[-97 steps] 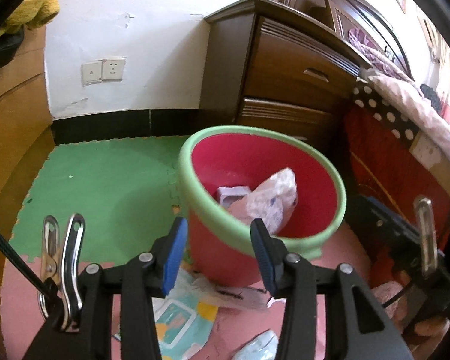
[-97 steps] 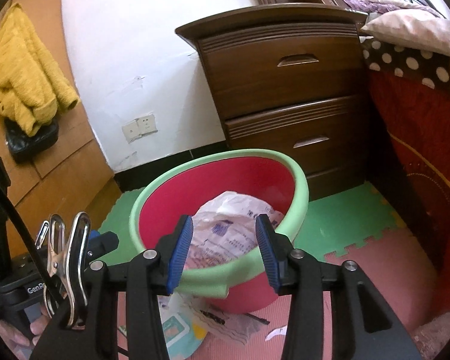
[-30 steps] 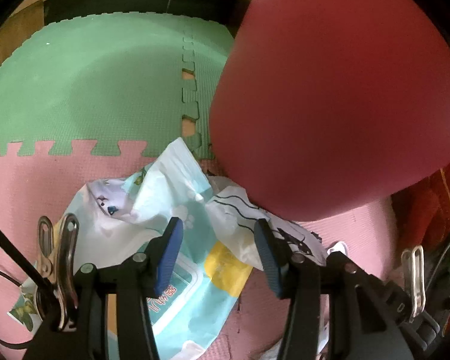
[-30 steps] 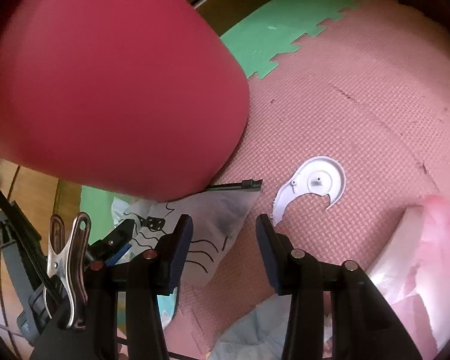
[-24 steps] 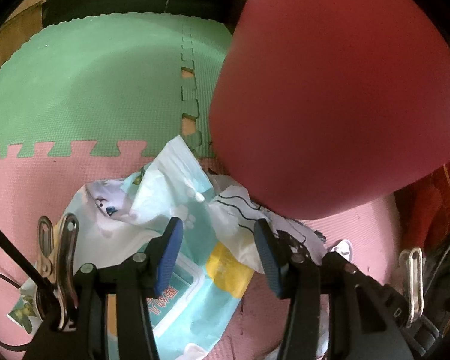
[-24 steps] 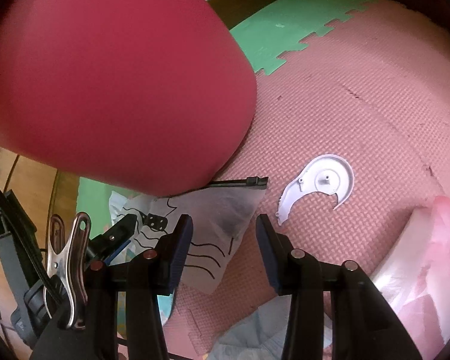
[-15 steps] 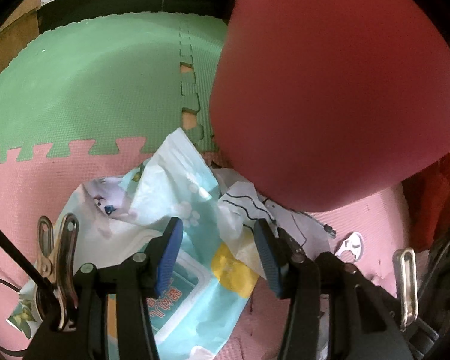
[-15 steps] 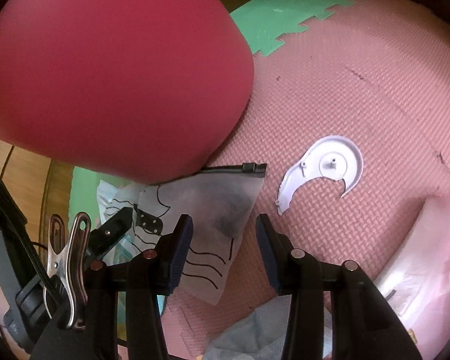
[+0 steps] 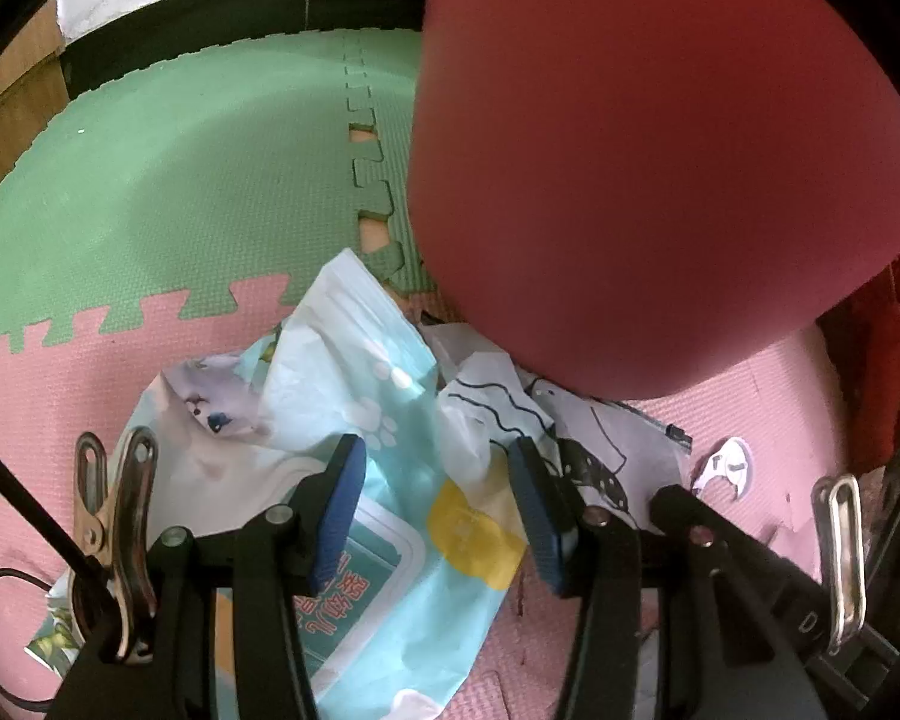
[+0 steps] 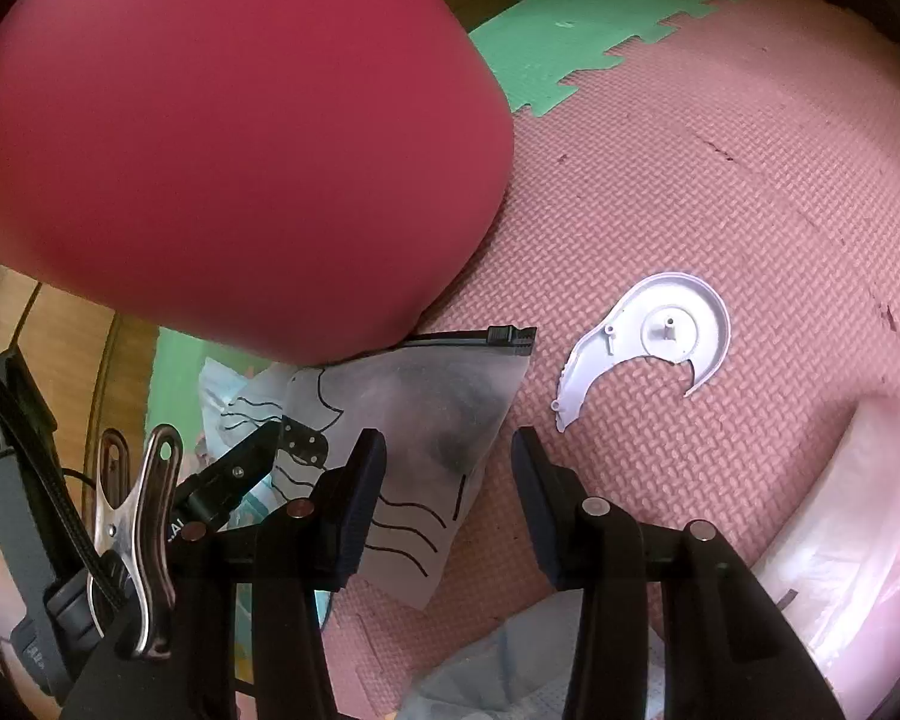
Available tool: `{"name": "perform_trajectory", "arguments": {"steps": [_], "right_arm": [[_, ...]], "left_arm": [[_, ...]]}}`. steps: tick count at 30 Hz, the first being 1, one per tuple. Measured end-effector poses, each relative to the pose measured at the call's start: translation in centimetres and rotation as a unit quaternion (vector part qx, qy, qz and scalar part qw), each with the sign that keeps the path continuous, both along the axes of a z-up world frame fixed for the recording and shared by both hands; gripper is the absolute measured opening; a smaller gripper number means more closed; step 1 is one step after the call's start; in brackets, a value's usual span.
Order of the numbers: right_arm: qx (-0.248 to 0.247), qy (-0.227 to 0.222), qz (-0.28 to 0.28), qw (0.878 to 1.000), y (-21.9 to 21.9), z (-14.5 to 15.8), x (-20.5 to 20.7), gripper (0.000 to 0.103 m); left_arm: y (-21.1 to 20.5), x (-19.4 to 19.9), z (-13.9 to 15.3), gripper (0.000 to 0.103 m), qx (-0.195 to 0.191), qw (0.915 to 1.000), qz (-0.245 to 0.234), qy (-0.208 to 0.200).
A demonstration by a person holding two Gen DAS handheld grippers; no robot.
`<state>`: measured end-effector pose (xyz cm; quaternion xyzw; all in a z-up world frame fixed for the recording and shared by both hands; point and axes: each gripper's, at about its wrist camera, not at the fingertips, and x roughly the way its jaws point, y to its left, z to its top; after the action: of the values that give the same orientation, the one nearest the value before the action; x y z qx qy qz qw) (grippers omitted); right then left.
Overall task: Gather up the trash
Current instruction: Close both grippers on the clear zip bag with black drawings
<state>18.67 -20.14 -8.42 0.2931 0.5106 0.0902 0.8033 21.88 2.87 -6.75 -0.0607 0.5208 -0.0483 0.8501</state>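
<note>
Wet-wipe pack point(image 9: 390, 516) seen betw. parted L gripper point(image 9: 435, 504) jaws, ungripped; zip bag point(image 10: 414, 420) at 11 o'clock of parted, empty R gripper point(image 10: 447, 504).

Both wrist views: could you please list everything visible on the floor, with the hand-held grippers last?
bin: one, red, on the mats by the trash.
mats: pink and green, interlocked floor.
wipes pack: one, light blue, below the left gripper.
zip bag: one, frosted with black lines, against the bin's base.
plastic disc: one, white, broken, right of the zip bag.
left hand-held gripper: open, empty.
right hand-held gripper: open, empty.
</note>
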Motion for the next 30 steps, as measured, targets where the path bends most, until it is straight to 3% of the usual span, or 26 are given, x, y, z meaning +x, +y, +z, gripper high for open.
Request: {"name": "perform_trajectory", "arguments": {"steps": [3, 9, 13, 17, 23, 30], "right_arm": [[-0.006, 0.006, 0.004, 1.0, 0.2, 0.1, 0.1, 0.043], [-0.006, 0.017, 0.001, 1.0, 0.6, 0.3, 0.1, 0.026], [-0.02, -0.003, 0.01, 1.0, 1.0, 1.2, -0.3, 0.012], [-0.034, -0.021, 0.018, 0.999, 1.4, 2.0, -0.5, 0.005], [-0.024, -0.025, 0.023, 0.999, 1.1, 2.8, -1.3, 0.003], [-0.042, -0.003, 0.036, 0.998, 0.2, 3.0, -1.8, 0.002]], "left_arm": [[-0.2, -0.2, 0.1, 0.047, 0.003, 1.0, -0.004, -0.003], [-0.7, -0.7, 0.5, 0.032, 0.015, 0.9996, -0.019, -0.013], [-0.7, -1.0, 0.8, 0.023, 0.01, 0.9996, -0.023, -0.016], [-0.8, -1.9, 1.3, 0.016, 0.012, 0.9989, -0.04, -0.022], [-1.1, -3.7, 2.4, 0.014, 0.02, 0.9974, -0.061, -0.034], [0.9, -3.5, 3.0, 0.015, -0.019, 0.9991, -0.036, -0.016]]}}
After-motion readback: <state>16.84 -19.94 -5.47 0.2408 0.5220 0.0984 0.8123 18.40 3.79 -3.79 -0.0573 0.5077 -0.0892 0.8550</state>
